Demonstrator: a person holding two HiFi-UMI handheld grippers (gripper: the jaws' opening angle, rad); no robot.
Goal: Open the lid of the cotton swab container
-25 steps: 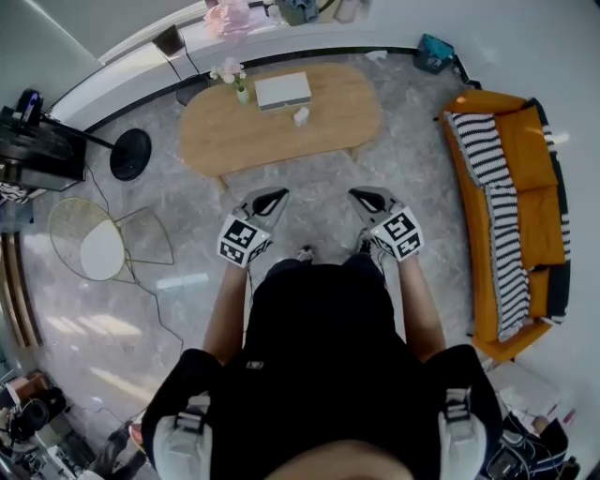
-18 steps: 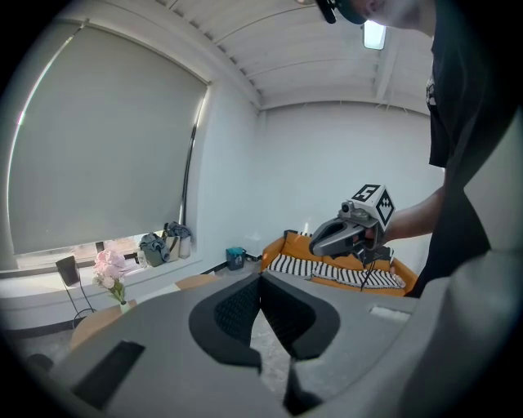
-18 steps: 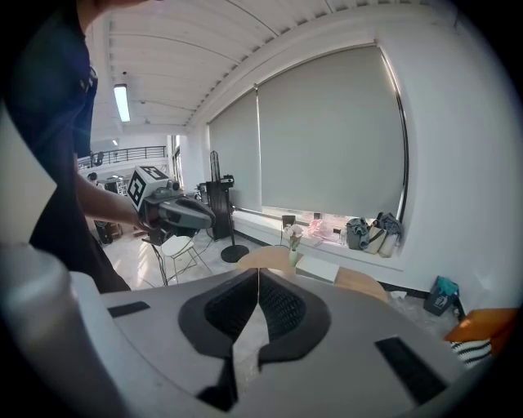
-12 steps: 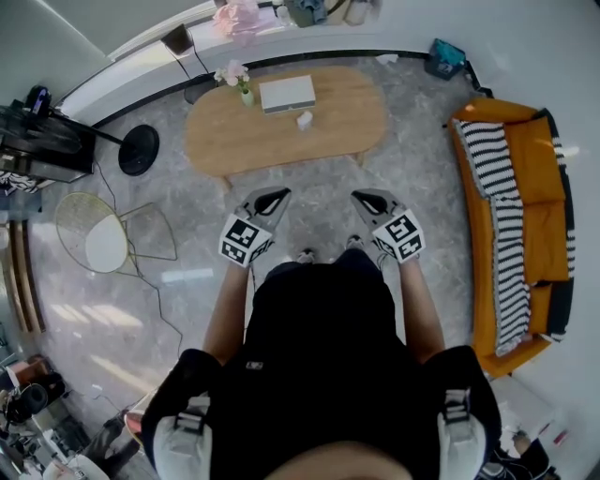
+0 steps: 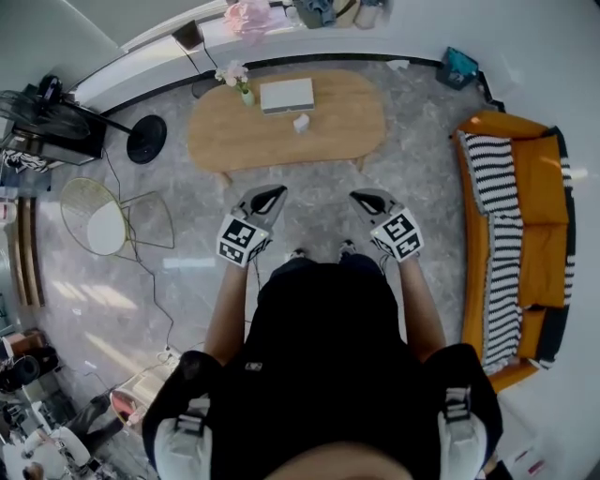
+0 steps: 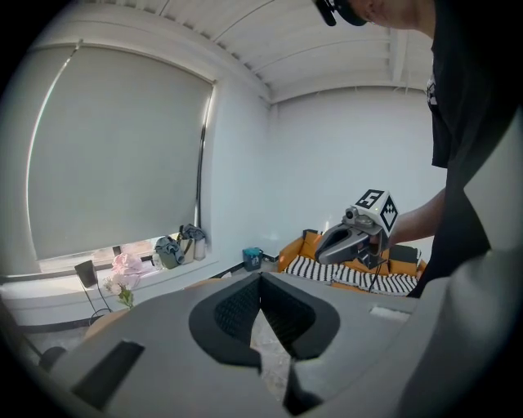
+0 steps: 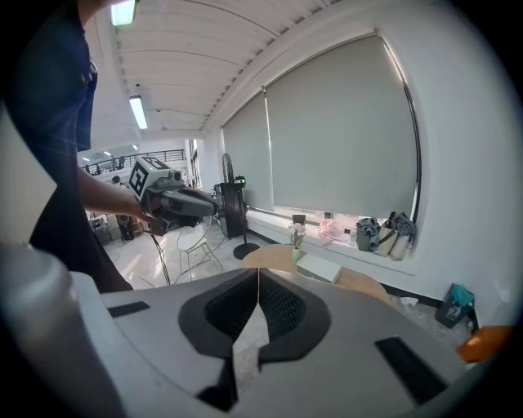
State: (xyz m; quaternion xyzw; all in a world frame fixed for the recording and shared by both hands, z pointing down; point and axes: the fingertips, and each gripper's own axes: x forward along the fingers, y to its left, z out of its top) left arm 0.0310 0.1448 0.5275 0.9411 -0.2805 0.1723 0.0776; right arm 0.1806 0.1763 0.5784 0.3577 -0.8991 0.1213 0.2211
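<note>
left claw (image 5: 273, 195), right claw (image 5: 361, 197): shut, empty, slightly forward toward table (image 5: 337, 117)

The small white box (image 5: 301, 123) on the table (image 5: 347, 131) (toward twelve o'clock in the head view) is too small to identify; the top edge crops the pink bundle (image 5: 248, 13)

Left tongs (image 5: 277, 191) and right tongs (image 5: 357, 195) point toward the wooden table (image 5: 342, 127)
</note>
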